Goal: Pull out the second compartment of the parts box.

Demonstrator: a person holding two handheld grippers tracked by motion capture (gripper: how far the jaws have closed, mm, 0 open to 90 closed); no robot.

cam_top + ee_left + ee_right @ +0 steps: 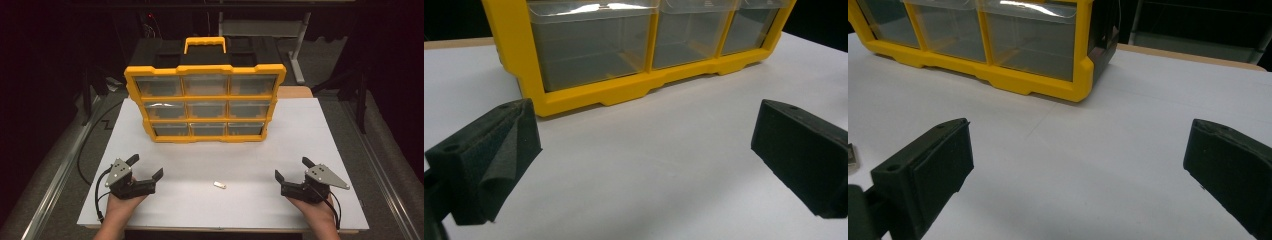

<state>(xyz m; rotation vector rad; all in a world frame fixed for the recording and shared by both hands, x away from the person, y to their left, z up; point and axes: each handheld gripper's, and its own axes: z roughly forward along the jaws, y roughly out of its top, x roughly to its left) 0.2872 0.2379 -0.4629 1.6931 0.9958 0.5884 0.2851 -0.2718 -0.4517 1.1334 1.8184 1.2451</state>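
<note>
Dark room, black surroundings; white table top (300, 130) lit in the middle, metal frame legs behind it.

Yellow drawer organizer (205, 102) stands upright at the far-centre of the table, black body, yellow carry handle (205, 44) on top. Three rows of three clear drawers face the person. All look pushed in; contents can't be made out.

Small pale part (219, 185) lies flat on the table near the front edge, roughly between the two grippers, a bit closer to the right one. Nothing touches it. Too small to identify. In the right gripper view its edge shows at the left border (852, 155), just beside the left-hand jaw.

Left gripper (147, 167): held in the left hand (120, 205) at front-left, jaws spread wide, nothing between them. In the left gripper view (644, 150) bare table lies between the jaws, organizer's bottom row ahead.

Right gripper (292, 167): held in the right hand (315, 207) at front-right, jaws released and wide apart, empty. The right gripper view (1078, 160) looks at the organizer's right bottom corner.

Both grippers sit low over the table, well apart from the organizer.
</note>
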